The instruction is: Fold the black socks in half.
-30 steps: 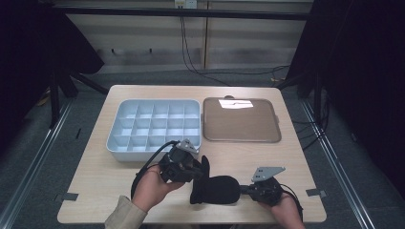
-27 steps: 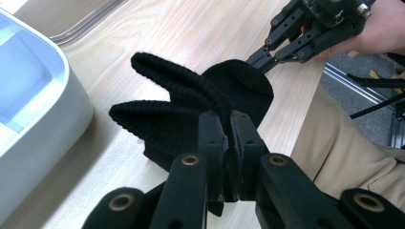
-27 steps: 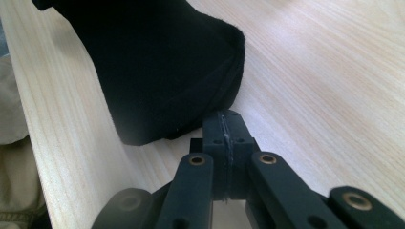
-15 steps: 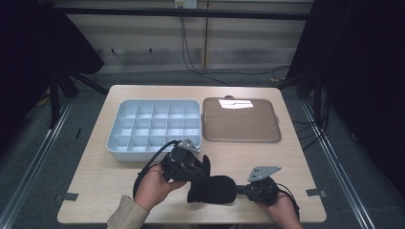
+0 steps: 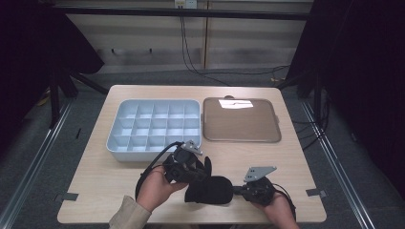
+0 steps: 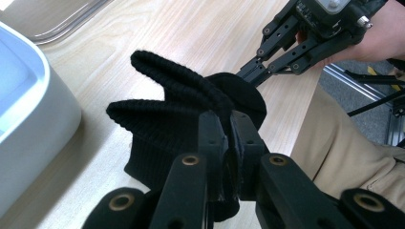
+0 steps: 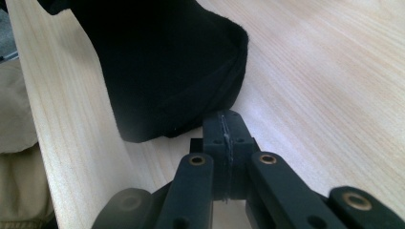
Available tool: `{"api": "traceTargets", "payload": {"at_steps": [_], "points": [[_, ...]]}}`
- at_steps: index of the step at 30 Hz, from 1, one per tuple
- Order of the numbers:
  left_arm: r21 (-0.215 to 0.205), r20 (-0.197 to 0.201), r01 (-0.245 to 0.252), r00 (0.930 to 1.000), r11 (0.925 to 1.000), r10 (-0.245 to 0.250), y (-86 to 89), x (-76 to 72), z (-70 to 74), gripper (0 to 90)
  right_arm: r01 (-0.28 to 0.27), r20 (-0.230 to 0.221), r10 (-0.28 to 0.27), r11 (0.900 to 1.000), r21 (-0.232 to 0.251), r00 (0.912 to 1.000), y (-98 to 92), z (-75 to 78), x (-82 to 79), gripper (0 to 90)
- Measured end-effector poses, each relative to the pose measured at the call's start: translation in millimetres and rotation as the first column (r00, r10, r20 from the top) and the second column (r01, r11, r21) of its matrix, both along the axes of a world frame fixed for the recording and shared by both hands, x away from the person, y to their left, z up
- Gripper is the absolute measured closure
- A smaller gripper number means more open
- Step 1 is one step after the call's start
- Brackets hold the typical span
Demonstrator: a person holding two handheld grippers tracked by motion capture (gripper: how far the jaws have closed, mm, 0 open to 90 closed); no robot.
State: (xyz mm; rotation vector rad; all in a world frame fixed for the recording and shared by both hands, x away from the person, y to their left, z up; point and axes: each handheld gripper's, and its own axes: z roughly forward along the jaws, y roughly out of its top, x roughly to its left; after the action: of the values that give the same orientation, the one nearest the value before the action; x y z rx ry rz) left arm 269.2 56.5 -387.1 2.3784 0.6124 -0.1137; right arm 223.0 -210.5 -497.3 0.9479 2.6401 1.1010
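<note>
A black knit glove [image 5: 210, 190] lies on the wooden table [image 5: 248, 157] near its front edge, its fingers pointing away from the person. My left gripper [image 5: 203, 174] comes in from the left and is shut on the glove's finger end [image 6: 162, 119], with fabric pinched between its jaws [image 6: 229, 126]. My right gripper [image 5: 234, 190] lies low on the table at the glove's right. Its jaws [image 7: 224, 119] are pressed together, and their tips touch the edge of the glove's cuff [image 7: 162, 62]. In the left gripper view the right gripper [image 6: 248, 74] reaches the far side of the glove.
A pale blue compartment tray [image 5: 114, 148] stands behind the left hand, close to the left gripper; its wall [image 6: 28, 119] sits just left of the glove. A brown flat tray [image 5: 241, 140] lies at the back right. The person's lap [image 6: 344, 157] is beyond the table's front edge.
The glove and the right gripper have shifted slightly to the left along the front edge. The left gripper has stayed in place, still pinching the glove.
</note>
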Motion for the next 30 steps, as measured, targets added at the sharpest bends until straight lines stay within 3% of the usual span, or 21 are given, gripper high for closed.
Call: {"api": "traceTargets", "payload": {"at_steps": [22, 23, 28, 30], "points": [[0.062, -0.028, 0.069, 0.9974, 0.9957, -0.067, -18.7, -5.5, -18.0, 84.7, -0.001, -0.002, 0.001, 1.0, 0.003, 1.0, 5.2, -0.4, 0.6, 88.6], [0.05, -0.035, 0.049, 0.9982, 0.9975, -0.047, -19.8, -6.9, -19.3, 84.6, -0.003, -0.002, 0.003, 1.0, 0.003, 1.0, 5.2, -0.4, 0.6, 88.6], [0.051, -0.044, 0.055, 0.9976, 0.9972, -0.053, -18.9, -4.9, -21.3, 83.7, -0.006, 0.0, 0.006, 1.0, 0.003, 1.0, 5.3, -0.4, 0.6, 88.2], [0.041, -0.063, 0.048, 0.997, 0.998, -0.046, -18.1, -4.0, -22.9, 79.5, -0.004, -0.002, 0.004, 1.0, 0.006, 1.0, 5.3, -0.6, 0.7, 87.7]]}}
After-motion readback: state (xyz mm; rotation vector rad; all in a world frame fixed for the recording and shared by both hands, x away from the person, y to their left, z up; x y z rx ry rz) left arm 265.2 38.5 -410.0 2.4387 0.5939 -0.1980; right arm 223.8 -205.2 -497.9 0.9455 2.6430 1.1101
